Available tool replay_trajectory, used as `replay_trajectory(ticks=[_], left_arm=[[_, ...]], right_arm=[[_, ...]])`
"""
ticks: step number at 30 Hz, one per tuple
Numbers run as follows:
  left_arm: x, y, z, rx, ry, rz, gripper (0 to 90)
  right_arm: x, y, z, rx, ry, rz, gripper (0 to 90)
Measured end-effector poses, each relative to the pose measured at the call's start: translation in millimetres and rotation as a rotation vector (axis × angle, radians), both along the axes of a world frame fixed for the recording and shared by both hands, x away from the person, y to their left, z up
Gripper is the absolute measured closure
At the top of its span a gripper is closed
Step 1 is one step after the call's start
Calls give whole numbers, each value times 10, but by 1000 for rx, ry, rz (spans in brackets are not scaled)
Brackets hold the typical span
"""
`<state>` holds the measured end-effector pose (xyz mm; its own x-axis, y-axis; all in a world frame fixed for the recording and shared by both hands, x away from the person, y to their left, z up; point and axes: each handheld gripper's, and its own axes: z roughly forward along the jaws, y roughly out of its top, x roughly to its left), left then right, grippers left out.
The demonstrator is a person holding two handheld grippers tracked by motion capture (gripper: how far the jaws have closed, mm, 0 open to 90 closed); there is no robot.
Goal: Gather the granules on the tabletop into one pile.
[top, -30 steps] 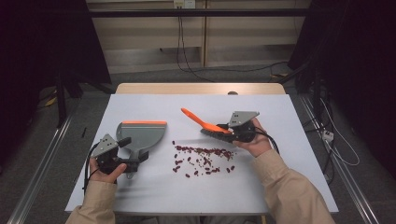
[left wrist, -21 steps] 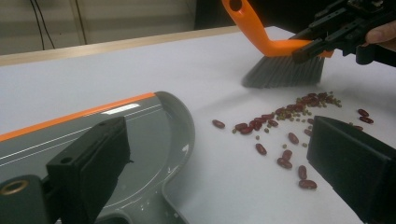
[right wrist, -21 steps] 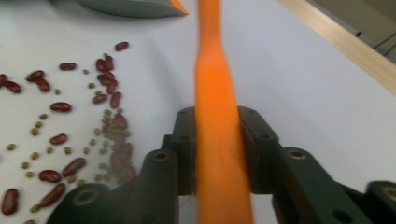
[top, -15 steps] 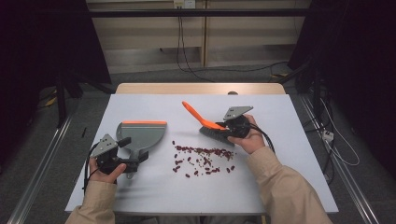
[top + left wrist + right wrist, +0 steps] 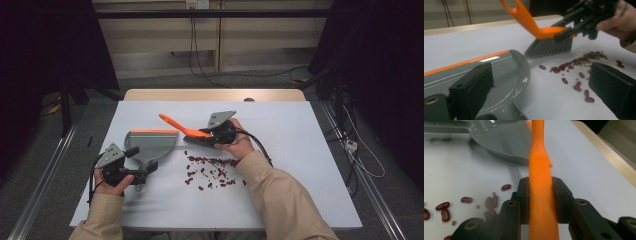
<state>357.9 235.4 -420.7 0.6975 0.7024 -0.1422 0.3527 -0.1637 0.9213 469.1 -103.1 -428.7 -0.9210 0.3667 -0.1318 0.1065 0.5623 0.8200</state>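
Between dustpan [image 5: 150, 142] lip and beans [image 5: 212, 172], bare table; right gripper [image 5: 212, 135] fingers clamping brush [image 5: 182, 127], left gripper [image 5: 131, 173] clamping dustpan handle.

Person w/ beige long sleeves [image 5: 280, 200], cuffs at wrists. 2 black handheld grippers: left gripper [image 5: 131, 172], right gripper [image 5: 212, 135], each w/ grey 3-cornered plate [image 5: 220, 118] on top, black cable [image 5: 260, 147] trailing. Jaws blocky, matte black, round screws [image 5: 511, 203] at pivots.
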Motion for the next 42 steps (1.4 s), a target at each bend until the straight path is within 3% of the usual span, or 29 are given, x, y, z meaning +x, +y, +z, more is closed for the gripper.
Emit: replay_trajectory(ticks=[2,4,10,14,17,19,21,23,30,34,42], left_arm=[[-4,9,0,-4,-2,0,57],[-7,16,-1,-4,-2,1,57],[-12,19,1,-4,-2,5,57],[-16,11,3,-2,-3,7,57],[-15,10,4,-1,-4,7,57],[-13,11,3,0,-3,8,57],[-11,13,6,1,-3,8,57],[-10,12,5,0,-3,8,57],[-14,-4,3,-2,-3,0,57],[-16,-6,5,-1,-4,0,57],[-11,-2,2,-4,-4,1,57]], right_arm=[[-36,79,-18,1,3,35,715],[-78,104,-6,-27,-6,77,714],[-245,50,42,-61,3,186,714],[-351,14,69,-82,-16,219,715],[-366,-46,104,-64,-19,205,715],[-358,-106,141,-22,-38,147,715],[-340,-173,192,58,-17,90,715],[-362,-203,255,88,-5,10,715],[-600,-212,311,294,133,-237,715],[-707,-194,271,358,184,-323,715],[-807,-136,223,398,247,-416,714]])
